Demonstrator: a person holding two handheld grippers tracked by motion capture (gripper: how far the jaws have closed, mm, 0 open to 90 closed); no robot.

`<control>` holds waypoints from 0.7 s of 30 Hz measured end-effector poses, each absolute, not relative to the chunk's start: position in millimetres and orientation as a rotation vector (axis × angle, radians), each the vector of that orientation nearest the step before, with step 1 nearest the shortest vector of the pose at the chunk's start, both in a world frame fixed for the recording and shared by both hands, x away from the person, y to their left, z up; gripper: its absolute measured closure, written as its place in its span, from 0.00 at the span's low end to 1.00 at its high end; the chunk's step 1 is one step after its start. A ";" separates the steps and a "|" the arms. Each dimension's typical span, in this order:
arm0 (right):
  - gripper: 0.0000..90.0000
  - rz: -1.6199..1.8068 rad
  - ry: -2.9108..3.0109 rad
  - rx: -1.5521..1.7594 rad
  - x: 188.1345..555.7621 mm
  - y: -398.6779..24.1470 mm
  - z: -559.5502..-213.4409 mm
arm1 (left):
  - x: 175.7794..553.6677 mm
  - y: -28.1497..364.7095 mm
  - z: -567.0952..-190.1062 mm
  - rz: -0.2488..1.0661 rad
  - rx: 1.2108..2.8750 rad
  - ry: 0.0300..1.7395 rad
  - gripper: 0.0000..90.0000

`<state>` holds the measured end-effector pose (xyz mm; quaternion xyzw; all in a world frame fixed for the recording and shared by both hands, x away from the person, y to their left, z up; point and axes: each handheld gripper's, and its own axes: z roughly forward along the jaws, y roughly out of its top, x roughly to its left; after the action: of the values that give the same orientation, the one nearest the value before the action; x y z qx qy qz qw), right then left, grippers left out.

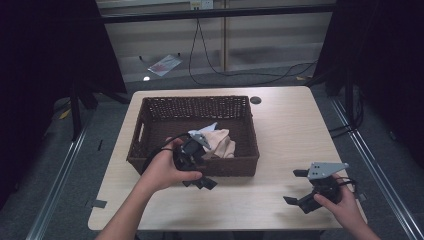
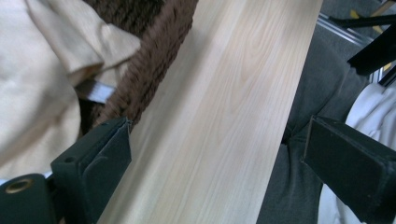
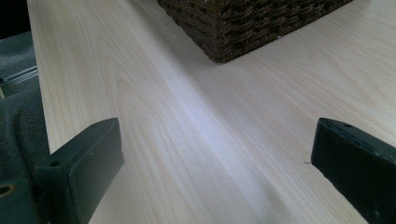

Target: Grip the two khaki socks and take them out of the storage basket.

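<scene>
Unlabelled beige cloth [image 1: 220,142] in wicker basket [image 1: 150,117]

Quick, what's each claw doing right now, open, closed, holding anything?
Left claw: open, empty, at the basket front rim.
Right claw: open, empty, over the table.

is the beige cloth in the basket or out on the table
In. The beige cloth lies crumpled inside the brown wicker basket, against its near wall, beside the open left gripper.
</scene>
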<state>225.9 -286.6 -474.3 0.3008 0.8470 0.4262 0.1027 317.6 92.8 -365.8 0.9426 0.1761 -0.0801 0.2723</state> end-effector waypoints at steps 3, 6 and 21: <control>0.02 1.262 2.500 0.889 225.8 -286.7 -474.3 | 323.0 91.5 -359.0 -0.214 2.551 0.474 0.09; 0.02 1.258 2.502 0.885 225.9 -286.2 -474.6 | 329.1 90.0 -354.1 -0.221 2.550 0.486 0.09; 0.02 1.265 2.502 0.883 225.6 -286.7 -474.3 | 358.0 85.2 -345.1 -0.195 2.589 0.570 0.10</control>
<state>225.6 -286.7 -474.3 0.2987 0.8469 0.4281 0.1008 358.0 85.2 -345.1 0.9457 0.2084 -0.0711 0.2393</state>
